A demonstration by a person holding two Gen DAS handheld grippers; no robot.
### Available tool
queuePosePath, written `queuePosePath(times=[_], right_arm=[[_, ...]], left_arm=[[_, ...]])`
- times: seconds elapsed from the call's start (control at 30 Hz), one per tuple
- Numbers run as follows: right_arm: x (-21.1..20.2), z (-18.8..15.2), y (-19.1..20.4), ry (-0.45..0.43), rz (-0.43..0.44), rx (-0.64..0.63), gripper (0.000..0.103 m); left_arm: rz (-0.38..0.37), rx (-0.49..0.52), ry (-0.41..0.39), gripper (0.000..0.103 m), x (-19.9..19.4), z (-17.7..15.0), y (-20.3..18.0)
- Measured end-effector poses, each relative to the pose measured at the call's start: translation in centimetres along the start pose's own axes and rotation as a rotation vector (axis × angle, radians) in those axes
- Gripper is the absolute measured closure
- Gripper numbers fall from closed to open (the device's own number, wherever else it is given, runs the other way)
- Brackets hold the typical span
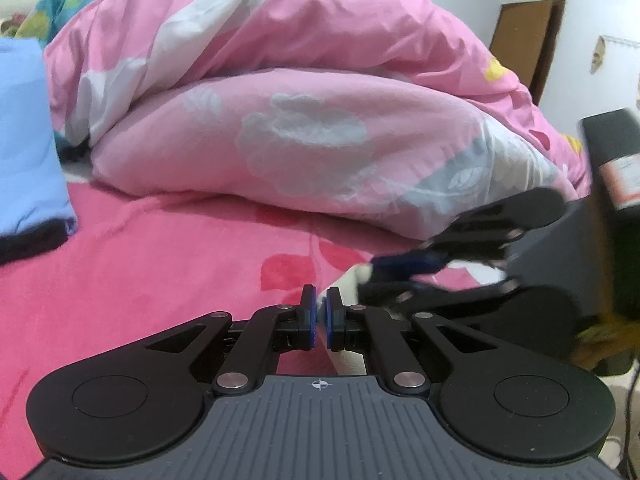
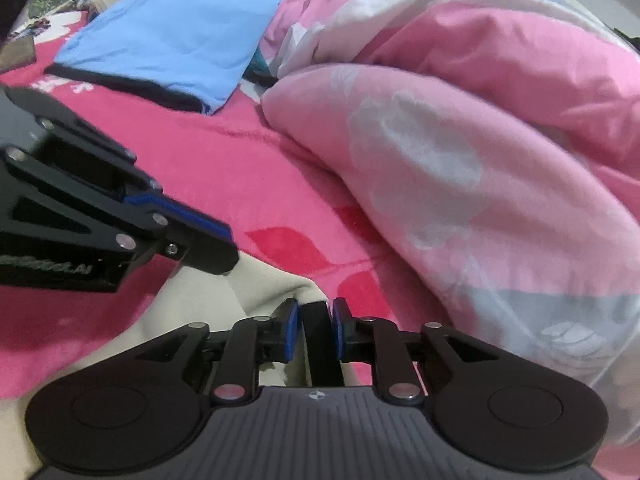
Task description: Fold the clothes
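Two grippers hold a cream garment low over the pink bed.

Both tools are close to the rumpled pink quilt [image 2: 460,140], which I take as the landmark. The left gripper [image 1: 321,322] has its jaws closed, and a thin edge of the cream garment [image 2: 224,300] seems caught between them, just in front of the quilt. The right gripper [image 2: 314,330] has its jaws closed on a dark band, apparently part of the same garment, also just in front of the quilt. The cream cloth lies on the pink bed sheet [image 2: 224,168] below the quilt's edge, beside both tools. A folded blue garment [image 2: 176,32] with something dark under it rests on the sheet to the left of the quilt, well apart from the grippers.
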State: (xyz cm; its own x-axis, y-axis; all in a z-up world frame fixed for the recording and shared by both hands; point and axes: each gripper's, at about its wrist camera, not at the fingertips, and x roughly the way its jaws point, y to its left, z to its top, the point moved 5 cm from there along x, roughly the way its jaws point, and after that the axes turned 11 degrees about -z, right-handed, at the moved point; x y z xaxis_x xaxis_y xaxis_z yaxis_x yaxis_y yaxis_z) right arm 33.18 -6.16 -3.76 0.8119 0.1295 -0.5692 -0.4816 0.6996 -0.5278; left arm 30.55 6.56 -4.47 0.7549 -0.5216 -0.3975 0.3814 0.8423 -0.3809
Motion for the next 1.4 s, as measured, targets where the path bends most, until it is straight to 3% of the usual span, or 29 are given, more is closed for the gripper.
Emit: queuePosePath(times=[0.1, 0.27, 0.37, 0.53, 0.67, 0.8, 0.93, 1.03, 1.2, 1.3, 1.4], right_arm=[[-1.1, 0.5, 0.0, -0.023, 0.053, -0.036, 0.080], [1.1, 1.1, 2.0, 0.000, 0.082, -0.118, 0.080], [2.7, 1.5, 2.4, 0.012, 0.081, -0.092, 0.080], [0.9, 1.7, 0.5, -0.007, 0.050, -0.074, 0.076], [0.0, 1.5, 0.3, 0.020, 0.120, -0.087, 0.073], [2.0, 1.3, 1.8, 0.049, 0.107, -0.086, 0.069], [0.5, 1.9, -0.8, 0.034, 0.103, 0.101, 0.069], [-4.0, 0.3, -5.4, -0.022, 0.043, 0.302, 0.063], [-14.0, -8.1, -14.8, -0.049, -0.166, 0.740, 0.061], [-19.7, -15.3, -19.0, -0.002, -0.347, 0.938, 0.061], [-23.8, -22.1, -21.5, 0.051, -0.434, 1.127, 0.060]], left_arm=[[0.003, -0.012, 0.008, 0.100, 0.1, -0.2, 0.2], [0.022, 0.001, 0.009, 0.100, 0.1, -0.3, 0.1], [0.030, -0.033, 0.018, 0.100, 0.2, -0.4, 0.8], [0.024, -0.066, 0.015, 0.100, 0.0, -0.4, 1.2], [0.028, -0.066, 0.015, 0.100, 0.0, -0.4, 1.1], [0.031, -0.077, 0.021, 0.098, 0.1, -0.5, 1.4], [0.024, -0.102, -0.010, 0.096, -0.4, -0.2, 1.9], [0.027, -0.100, -0.044, 0.094, -0.9, 0.2, 1.8], [0.012, -0.067, -0.073, 0.081, -1.3, 0.5, 1.1], [-0.004, -0.051, -0.069, 0.075, -1.4, 0.6, 0.4], [-0.027, -0.019, -0.056, 0.075, -1.1, 0.9, -1.1]])
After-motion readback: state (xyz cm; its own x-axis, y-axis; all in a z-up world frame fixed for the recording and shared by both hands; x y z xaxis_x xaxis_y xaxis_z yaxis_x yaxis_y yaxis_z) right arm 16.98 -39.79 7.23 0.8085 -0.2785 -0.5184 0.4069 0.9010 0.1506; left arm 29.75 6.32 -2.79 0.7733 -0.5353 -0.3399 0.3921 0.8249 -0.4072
